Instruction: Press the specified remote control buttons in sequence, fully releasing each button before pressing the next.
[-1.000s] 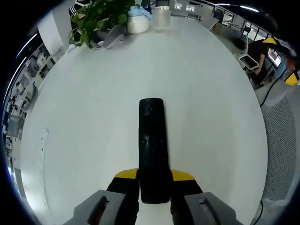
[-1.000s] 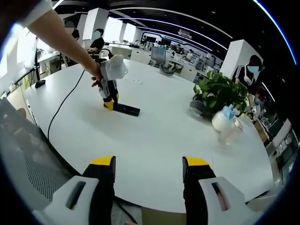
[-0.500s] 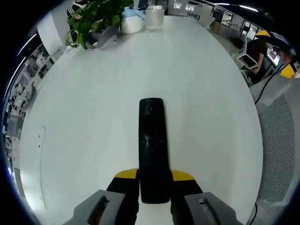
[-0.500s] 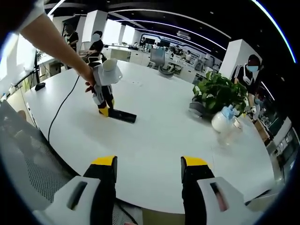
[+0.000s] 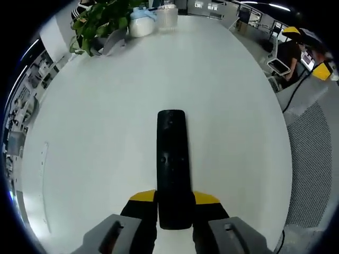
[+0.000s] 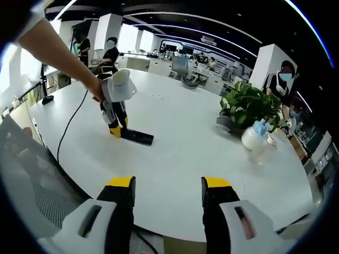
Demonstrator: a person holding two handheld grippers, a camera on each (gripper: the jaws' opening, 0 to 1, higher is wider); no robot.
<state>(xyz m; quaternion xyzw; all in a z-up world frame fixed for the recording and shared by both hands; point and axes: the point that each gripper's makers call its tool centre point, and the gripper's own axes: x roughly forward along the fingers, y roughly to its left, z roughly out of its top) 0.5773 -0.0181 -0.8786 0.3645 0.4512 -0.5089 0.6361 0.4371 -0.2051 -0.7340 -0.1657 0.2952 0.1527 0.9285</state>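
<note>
Gripping remote (image 5: 172,159), left gripper (image 5: 175,200)

white table (image 5: 106,106) bearing remote (image 5: 172,159), plant (image 6: 249,106), bottle (image 6: 251,135)

Bright, even overhead office light on my white table (image 5: 106,132), soft glare along its far edge, faint shadow beneath the remote (image 5: 172,164), ceiling strip lights (image 6: 175,16) curved by fisheye bending, far background slightly soft, edges darkened.
</note>
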